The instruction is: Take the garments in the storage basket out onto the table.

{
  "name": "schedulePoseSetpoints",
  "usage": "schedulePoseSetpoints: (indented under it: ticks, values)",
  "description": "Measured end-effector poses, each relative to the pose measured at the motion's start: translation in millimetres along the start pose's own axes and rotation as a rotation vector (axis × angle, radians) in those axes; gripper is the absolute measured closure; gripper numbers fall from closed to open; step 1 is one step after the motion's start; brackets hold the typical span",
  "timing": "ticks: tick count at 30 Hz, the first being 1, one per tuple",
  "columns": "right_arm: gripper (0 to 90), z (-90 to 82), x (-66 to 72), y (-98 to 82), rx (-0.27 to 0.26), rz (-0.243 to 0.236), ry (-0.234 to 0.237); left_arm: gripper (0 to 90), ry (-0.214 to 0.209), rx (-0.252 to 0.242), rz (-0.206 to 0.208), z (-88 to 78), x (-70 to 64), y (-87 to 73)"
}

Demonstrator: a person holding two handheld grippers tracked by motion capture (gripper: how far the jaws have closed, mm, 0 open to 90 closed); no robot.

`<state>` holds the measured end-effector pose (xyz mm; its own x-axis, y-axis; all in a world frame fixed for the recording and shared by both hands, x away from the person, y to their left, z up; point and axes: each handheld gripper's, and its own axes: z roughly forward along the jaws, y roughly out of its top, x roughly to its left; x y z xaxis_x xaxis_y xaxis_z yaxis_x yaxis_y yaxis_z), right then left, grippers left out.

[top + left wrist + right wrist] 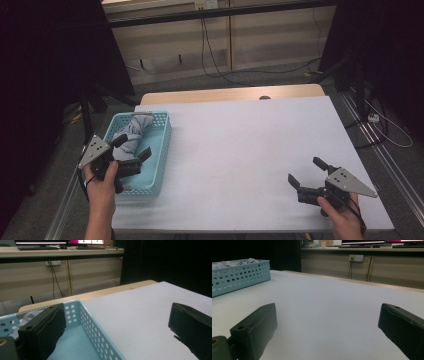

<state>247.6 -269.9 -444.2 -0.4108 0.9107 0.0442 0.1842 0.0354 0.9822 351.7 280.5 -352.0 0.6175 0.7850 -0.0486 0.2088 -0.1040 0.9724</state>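
At the lower left of the high view, the left gripper (132,147) hangs over the near end of the pale blue perforated plastic basket (162,150), its jaws spread wide and holding nothing; in the left gripper view one jaw sits inside the basket (100,340), the other over the white table top (150,310). At lower right, the right gripper (306,172) hovers released above the bare table. Farther back, a crumpled grey cloth (131,131) lies in the basket's far half.
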Motion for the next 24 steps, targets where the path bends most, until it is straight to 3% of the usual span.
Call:
schedulePoseSetpoints:
  ticks: [24]
  values:
    - [1.8, -2.5, -4.8, -1.4, 0.003, 0.01, -0.011, 1.6, -0.012, 0.042, -0.007, 24.2, 13.6, 19.3]
